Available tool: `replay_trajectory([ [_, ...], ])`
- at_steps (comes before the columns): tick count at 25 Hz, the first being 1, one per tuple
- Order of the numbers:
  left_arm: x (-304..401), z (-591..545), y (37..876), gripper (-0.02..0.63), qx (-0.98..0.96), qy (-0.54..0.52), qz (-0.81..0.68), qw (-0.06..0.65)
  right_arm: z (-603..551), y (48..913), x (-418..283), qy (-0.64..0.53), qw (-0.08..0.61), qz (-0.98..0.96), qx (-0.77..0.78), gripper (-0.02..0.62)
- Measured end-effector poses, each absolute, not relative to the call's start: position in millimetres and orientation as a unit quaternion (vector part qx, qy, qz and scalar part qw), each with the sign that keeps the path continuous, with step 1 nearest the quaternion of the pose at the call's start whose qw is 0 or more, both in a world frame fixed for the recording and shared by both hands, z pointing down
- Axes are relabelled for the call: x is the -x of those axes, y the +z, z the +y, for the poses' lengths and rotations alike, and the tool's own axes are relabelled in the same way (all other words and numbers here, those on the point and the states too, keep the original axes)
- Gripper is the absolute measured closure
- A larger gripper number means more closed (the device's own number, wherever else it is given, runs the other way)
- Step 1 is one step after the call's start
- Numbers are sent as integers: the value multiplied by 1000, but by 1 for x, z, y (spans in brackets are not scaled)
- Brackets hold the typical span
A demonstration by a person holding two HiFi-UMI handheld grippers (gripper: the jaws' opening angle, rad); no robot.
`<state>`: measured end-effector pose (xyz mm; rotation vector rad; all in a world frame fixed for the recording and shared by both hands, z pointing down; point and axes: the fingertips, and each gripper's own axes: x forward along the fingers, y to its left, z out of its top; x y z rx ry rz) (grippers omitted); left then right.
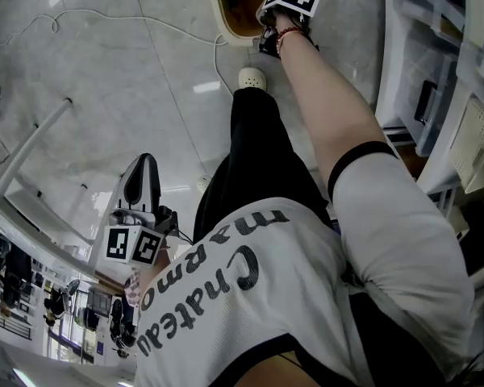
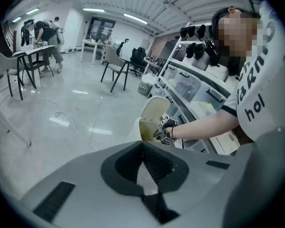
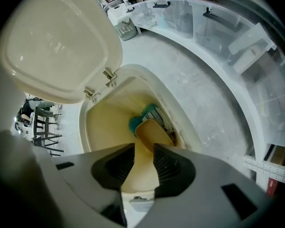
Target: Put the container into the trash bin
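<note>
Right hand-held gripper [image 3: 144, 148]: released, jaws wide apart, nothing between the pads. It points steeply down, directly over the mouth of the cream plastic trash bin [image 3: 104, 127]. The bin's hinged cream lid [image 3: 57, 42] is flipped up and back.

Tan plastic container [image 3: 154, 133]: already inside the bin, lying tilted against the inner wall, well below the jaws and clear of both pads. A teal item [image 3: 141, 118] sits just behind it, touching or overlapping; can't tell what it is.

Left hand-held gripper [image 2: 142, 146]: clenched, pad tips together, empty. It's held low by the person's side, aimed across the glossy grey floor [image 1: 105, 95] towards the bin, well apart from it.

The left gripper view shows the right arm stretched out to the bin rim. White shelving with clear drawers [image 3: 218, 32] stands just beside the bin. A white cable [image 1: 145, 22] runs across the floor near it.
</note>
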<state>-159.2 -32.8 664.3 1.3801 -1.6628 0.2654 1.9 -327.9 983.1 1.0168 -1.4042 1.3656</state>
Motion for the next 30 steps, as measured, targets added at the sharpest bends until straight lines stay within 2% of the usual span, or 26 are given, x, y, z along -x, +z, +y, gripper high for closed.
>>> replay_trajectory([
  [12,163,-61,648,581,-594,36,-688,414,-319,905,-26,552,420,-586,-420,462],
  [18,190,-94,610,581,-614,-18,-696,372,-286,822,-16,576,375,-608,-398,462],
  [24,205,-140,538,581,-667,-56,-669,323,-254,725,4,557,367,-657,-350,471],
  [30,219,-188,440,581,-730,-102,-637,227,-280,611,38,551,257,-723,-329,483],
])
